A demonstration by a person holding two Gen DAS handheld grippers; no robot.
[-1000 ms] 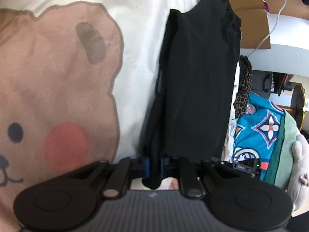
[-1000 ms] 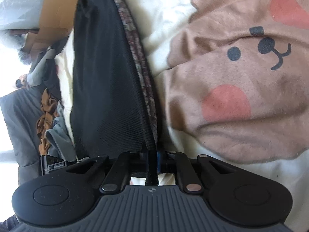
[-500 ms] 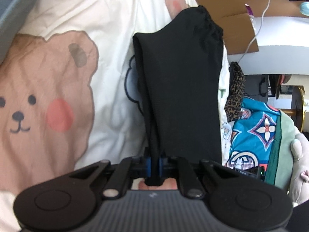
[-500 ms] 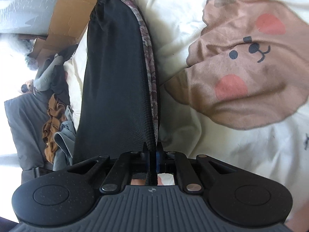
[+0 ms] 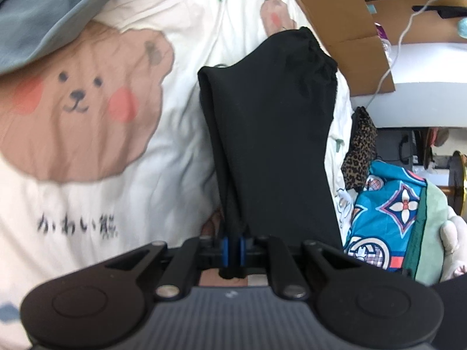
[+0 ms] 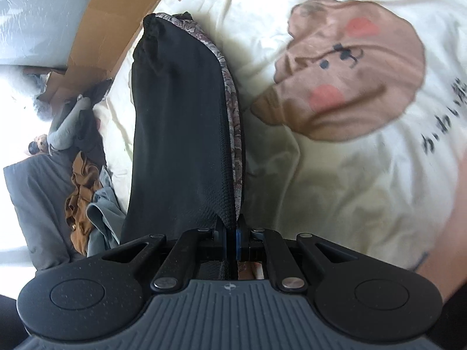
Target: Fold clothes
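Observation:
A black garment (image 5: 271,134) with a gathered waistband hangs stretched between my two grippers above a white bedspread (image 5: 181,151) printed with brown bears. My left gripper (image 5: 233,243) is shut on one corner of the black garment. In the right wrist view the same black garment (image 6: 178,145) shows a patterned grey edge along its right side, and my right gripper (image 6: 232,237) is shut on its other corner. The gathered end hangs farthest from both grippers.
A cardboard box (image 5: 344,26) lies beyond the garment. A leopard-print cloth (image 5: 360,151) and a bright blue patterned fabric (image 5: 388,213) sit at the right. Brown and grey clothes (image 6: 84,192) pile at the left in the right wrist view. A blue-grey cloth (image 5: 38,14) covers the top left.
Both grippers have lifted away from the bedspread with the black garment; the bear prints look smaller and more of the bed shows. The garment hangs longer and straighter.

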